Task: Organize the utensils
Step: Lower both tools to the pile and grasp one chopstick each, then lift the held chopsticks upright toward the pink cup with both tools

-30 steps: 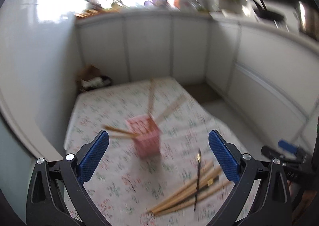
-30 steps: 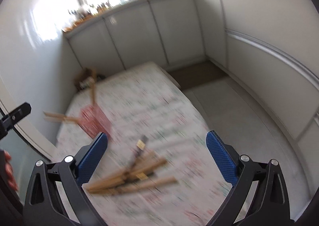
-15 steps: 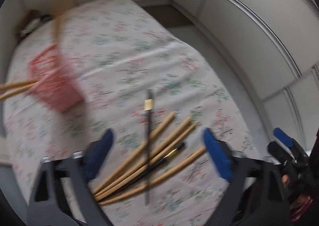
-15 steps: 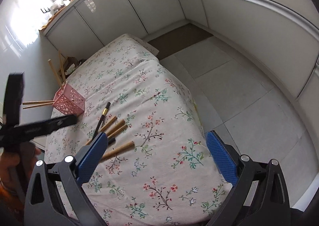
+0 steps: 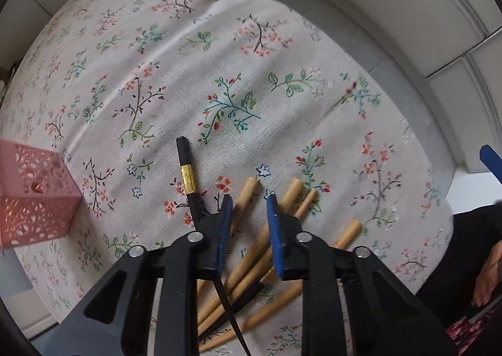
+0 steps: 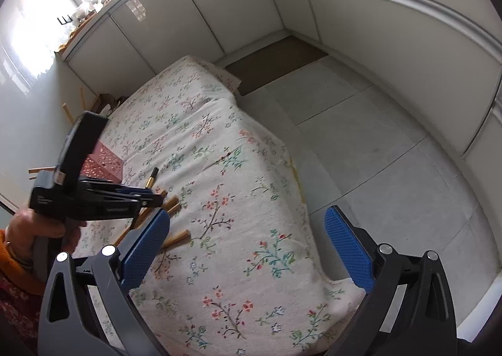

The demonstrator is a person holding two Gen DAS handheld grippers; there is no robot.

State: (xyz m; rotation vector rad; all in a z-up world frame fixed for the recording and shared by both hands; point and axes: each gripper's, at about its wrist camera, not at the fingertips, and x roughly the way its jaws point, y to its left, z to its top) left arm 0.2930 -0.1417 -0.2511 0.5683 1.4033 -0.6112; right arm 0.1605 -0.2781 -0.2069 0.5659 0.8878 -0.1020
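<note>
**Left gripper drops onto the chopstick pile**

A second ago the left gripper (image 5: pixel 248 199) hung high over the table with its jaws spread wide; now it points straight down into the loose heap of wooden chopsticks (image 5: pixel 251 265) on the floral tablecloth (image 5: pixel 194 80), and the jaws are closing. They stand only a narrow gap apart, with one light wooden stick running up between the blue pads (image 5: pixel 224 230). I cannot tell whether the pads already press on it (the gap looks a little wider than the stick), so I would call it a grasp in the making, not one made.

The black chopstick with the gold band (image 5: pixel 187 174) lies just left of the jaws, outside them, crossing under the pile. The pink lattice holder (image 5: pixel 31 199) stands well to the left on the cloth; from the right wrist view a few sticks already poke out of it (image 6: pixel 73 108).

The right gripper (image 6: pixel 248 249) waits over the near edge of the table, jaws wide apart and empty.

So the sorting seems partway done: some sticks are in the holder, a pile is left, and the next one is about to be pinched. The risk, as I judge it, is catching two sticks at once, since they lie touching.
</note>
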